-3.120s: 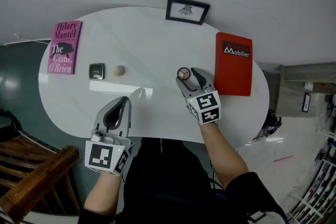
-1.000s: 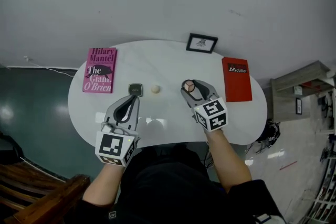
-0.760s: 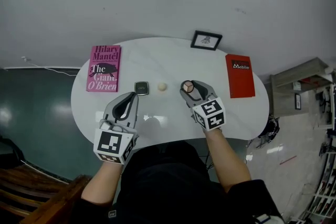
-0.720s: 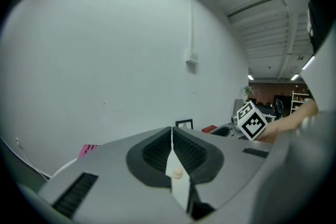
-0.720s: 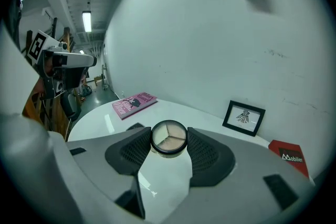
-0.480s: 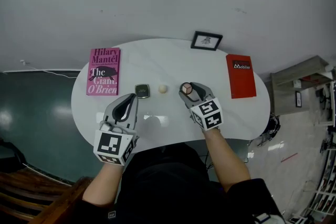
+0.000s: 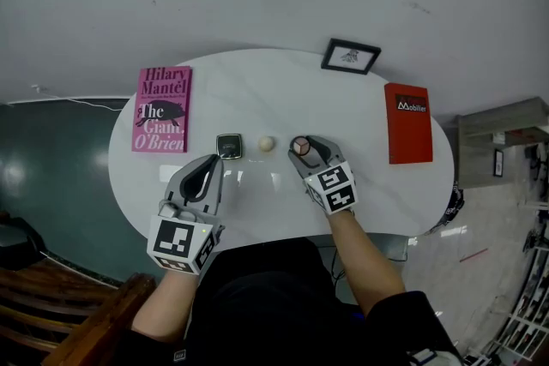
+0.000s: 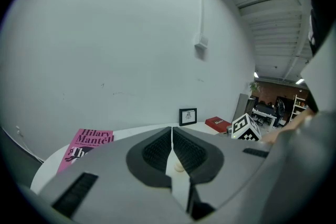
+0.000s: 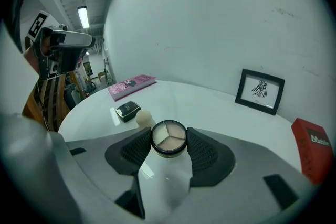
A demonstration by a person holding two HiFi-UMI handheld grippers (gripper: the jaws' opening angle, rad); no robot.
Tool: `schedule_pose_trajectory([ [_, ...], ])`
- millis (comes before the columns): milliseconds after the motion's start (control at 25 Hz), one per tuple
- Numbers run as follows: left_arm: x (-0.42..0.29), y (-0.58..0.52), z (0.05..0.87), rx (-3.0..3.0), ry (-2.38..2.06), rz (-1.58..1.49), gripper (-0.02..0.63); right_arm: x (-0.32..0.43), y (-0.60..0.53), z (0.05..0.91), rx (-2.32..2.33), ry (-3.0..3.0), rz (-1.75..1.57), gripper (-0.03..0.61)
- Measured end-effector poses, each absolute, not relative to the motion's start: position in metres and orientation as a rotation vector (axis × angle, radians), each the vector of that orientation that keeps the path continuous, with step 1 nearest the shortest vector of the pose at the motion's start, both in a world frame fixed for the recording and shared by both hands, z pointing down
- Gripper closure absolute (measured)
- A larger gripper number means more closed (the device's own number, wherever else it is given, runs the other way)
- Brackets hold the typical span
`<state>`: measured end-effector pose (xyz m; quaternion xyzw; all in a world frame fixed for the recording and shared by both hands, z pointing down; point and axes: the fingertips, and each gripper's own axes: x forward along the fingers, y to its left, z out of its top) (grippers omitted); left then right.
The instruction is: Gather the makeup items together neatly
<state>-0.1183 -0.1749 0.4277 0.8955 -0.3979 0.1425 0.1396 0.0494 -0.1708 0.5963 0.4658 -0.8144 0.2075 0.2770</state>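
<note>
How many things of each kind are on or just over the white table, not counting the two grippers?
Books: 2, the pink book and the red book
Framed picture: 1
Makeup items: 3, the black compact, the beige sponge and the round palette
Total: 6

Head view top-down; gripper views low; shared tbl (image 7: 283, 107)

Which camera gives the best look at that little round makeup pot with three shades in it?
The right gripper view: the round pot sits close up, gripped between the jaws, its three shades plain. The head view shows it only as a tiny disc. The left gripper view does not show it.
</note>
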Motion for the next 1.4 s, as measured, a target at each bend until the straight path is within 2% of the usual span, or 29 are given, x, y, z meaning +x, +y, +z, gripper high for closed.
schedule_pose_trajectory([
  [920,-0.123,-0.171,0.443,2.573,-1.161,0.488,0.595,0.054,-0.179,0.644,1.221,-2.153,0.579,0.353],
  [1400,-0.141,-0.16,0.393,2.651,-1.156,0.317,0.595,0.075,-0.163,0.558,1.405,-2.136,0.496,0.353],
])
